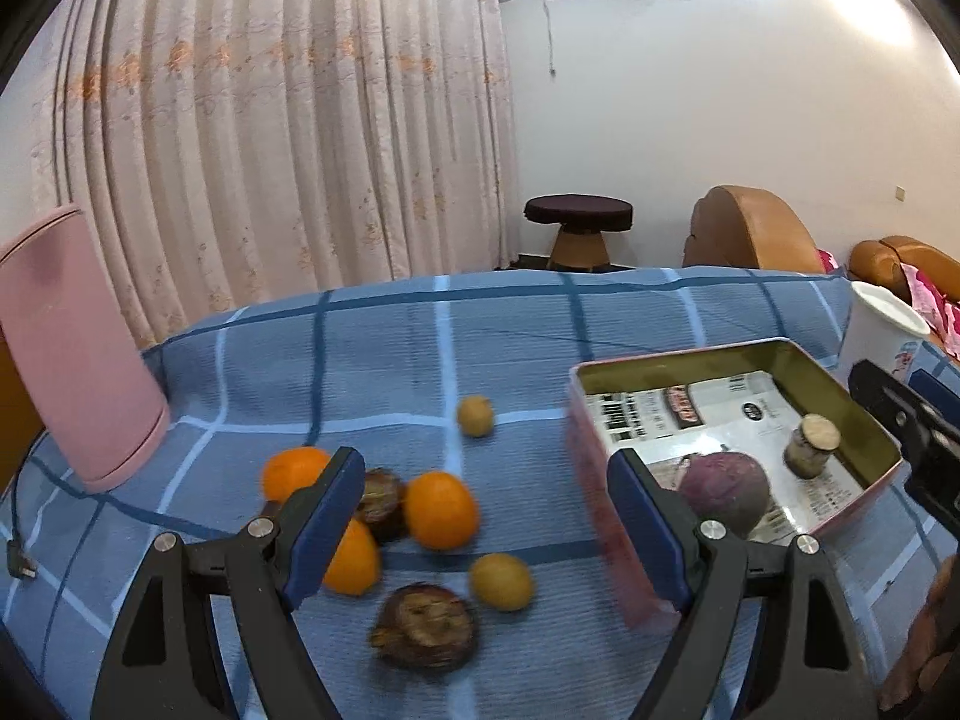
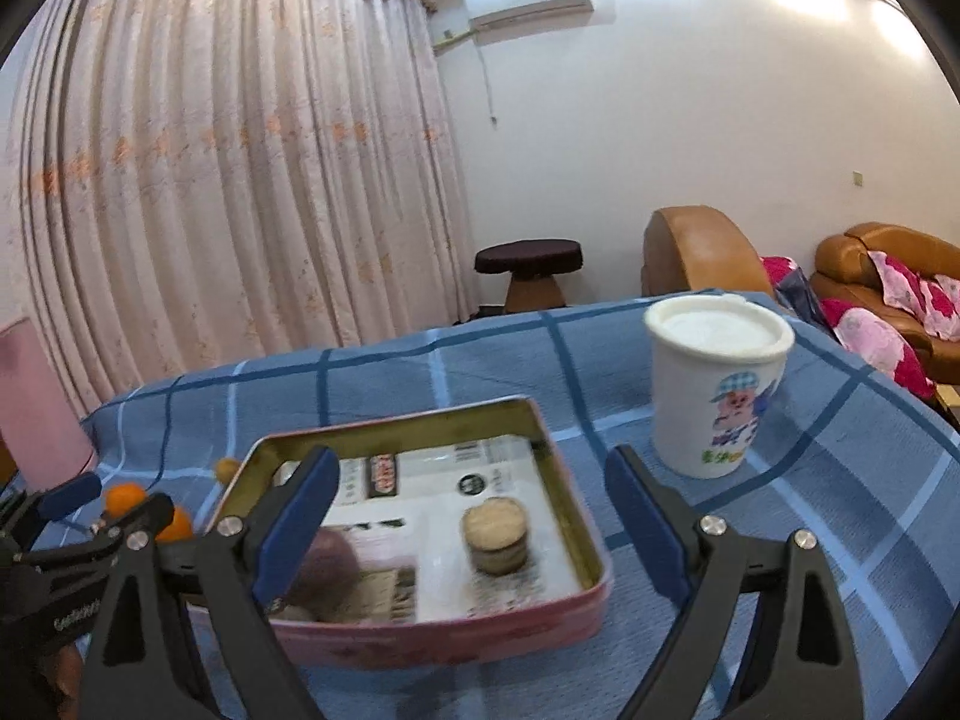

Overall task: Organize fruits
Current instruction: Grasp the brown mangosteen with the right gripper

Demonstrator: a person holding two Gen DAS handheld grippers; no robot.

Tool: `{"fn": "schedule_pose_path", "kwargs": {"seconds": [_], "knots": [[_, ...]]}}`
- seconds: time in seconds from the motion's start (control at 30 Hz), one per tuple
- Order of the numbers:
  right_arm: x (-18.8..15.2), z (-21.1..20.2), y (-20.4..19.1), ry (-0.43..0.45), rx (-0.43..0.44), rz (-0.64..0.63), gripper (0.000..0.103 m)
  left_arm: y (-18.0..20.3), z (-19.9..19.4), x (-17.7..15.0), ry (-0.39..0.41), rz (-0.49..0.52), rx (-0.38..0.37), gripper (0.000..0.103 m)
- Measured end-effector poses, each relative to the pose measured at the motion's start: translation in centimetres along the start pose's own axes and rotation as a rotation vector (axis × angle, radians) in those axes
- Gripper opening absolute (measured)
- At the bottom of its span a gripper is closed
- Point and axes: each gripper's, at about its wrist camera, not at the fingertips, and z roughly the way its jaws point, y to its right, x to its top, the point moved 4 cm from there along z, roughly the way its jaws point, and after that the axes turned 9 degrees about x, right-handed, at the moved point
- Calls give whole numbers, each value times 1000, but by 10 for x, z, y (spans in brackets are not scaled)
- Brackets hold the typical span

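Loose fruit lies on the blue checked cloth in the left wrist view: oranges (image 1: 440, 509), a small yellow fruit (image 1: 501, 581), another farther back (image 1: 475, 415), and dark brown fruits (image 1: 425, 626). My left gripper (image 1: 480, 534) is open and empty above them. A pink tin tray (image 1: 630, 552) to the right holds a purple fruit (image 1: 725, 492) and a small jar (image 1: 811, 444). My right gripper (image 2: 474, 531) is open and empty over the tray (image 2: 456, 636), with the jar (image 2: 497, 535) between its fingers' line of sight and the purple fruit (image 2: 333, 564) blurred behind the left finger.
A white lidded cup (image 2: 717, 384) stands right of the tray. A pink cylinder container (image 1: 78, 348) stands at the table's left, with a black cable (image 1: 18, 540) beside it. The cloth's far edge drops to a room with a stool and sofas.
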Motion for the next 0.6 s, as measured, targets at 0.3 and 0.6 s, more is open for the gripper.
{"fn": "schedule_pose_path", "kwargs": {"seconds": [0.3,0.6], "knots": [[-15,-4,-45,-35,73,-45,81,-33,0,-7,-15,-19,23,84],[-29,-2,-84,-83,117,-97,62,-85,5,-15,-35,-36,72,84]]}}
